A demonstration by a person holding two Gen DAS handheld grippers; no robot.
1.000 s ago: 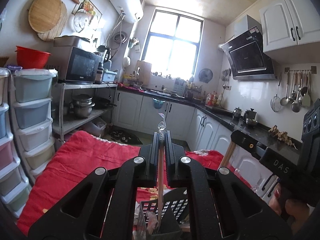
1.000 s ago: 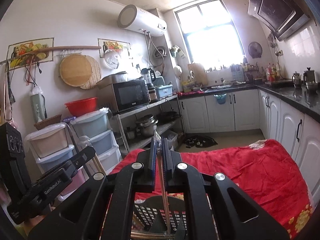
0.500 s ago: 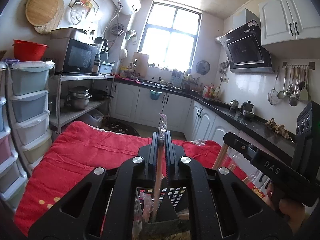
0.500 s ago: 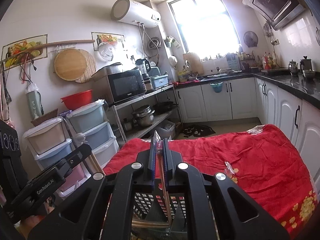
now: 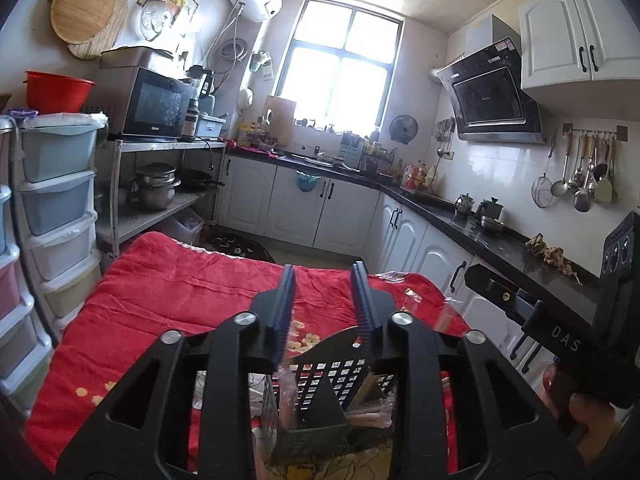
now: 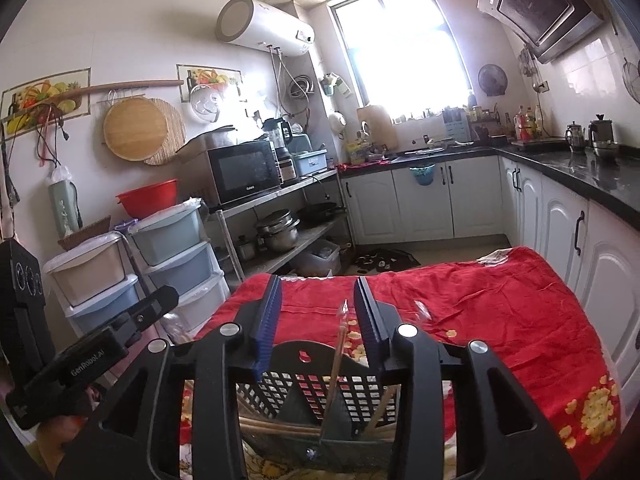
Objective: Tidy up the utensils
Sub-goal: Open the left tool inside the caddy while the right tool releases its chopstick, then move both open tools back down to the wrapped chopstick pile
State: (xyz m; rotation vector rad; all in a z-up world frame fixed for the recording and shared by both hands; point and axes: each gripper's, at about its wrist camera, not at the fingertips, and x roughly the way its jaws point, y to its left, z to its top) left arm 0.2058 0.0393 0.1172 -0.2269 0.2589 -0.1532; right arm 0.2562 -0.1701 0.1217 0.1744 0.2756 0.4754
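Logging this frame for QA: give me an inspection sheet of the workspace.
Surface: red blanket with yellow flowers over the table.
Job's things: black slotted holder with wrapped chopsticks standing inside.
Clutter: clear wrappers lying on the blanket.
Grippers: left gripper and right gripper, jaws have just been opening, apart, nothing pressed; the chopsticks stand free between the right jaws.
Cables: hoses under the water heater.
Surroundings: microwave, drawer towers, white cabinets.
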